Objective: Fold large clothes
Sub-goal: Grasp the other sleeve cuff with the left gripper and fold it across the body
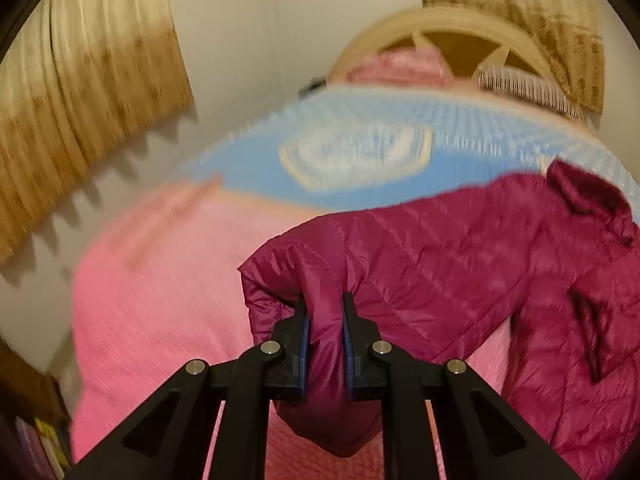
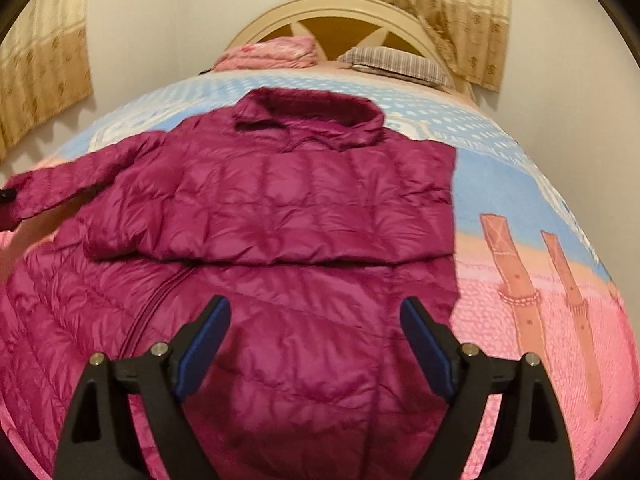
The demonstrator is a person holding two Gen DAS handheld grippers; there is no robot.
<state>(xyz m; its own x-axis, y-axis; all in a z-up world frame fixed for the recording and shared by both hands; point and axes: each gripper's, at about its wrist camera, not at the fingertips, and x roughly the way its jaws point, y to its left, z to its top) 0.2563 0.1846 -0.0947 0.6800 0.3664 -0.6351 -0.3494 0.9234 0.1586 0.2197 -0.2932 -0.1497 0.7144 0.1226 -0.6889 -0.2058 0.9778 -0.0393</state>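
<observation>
Left wrist view puts your left gripper [image 1: 325, 312] at lower centre of the frame, its jaws closed down to a narrow gap on a bunched fold of the magenta jacket [image 1: 460, 264]; the pinched part is a sleeve end [image 1: 288, 280], which puffs out above and below the blue pads. From there the sleeve runs right and upward into the jacket body, filling the right side of the frame. Behind it the bedspread [image 1: 160, 300] is smeared with motion blur, pink at lower left and blue toward the top.

Right wrist view has your right gripper [image 2: 316, 320] at bottom centre, jaws spread wide and holding nothing, hovering above the lower part of the jacket [image 2: 280, 220]. This camera alone shows the whole garment: quilted and shiny, lying on the bedspread [image 2: 540, 300] with the collar [image 2: 308, 120] toward the top of the frame, a zipper line at lower left, and the upper part lying as a folded layer over the lower. One sleeve [image 2: 60, 184] stretches out to the left edge. A pink pillow [image 2: 268, 50] and a striped pillow [image 2: 396, 62] sit at the headboard [image 2: 260, 20], with curtains [image 2: 440, 0] above.
</observation>
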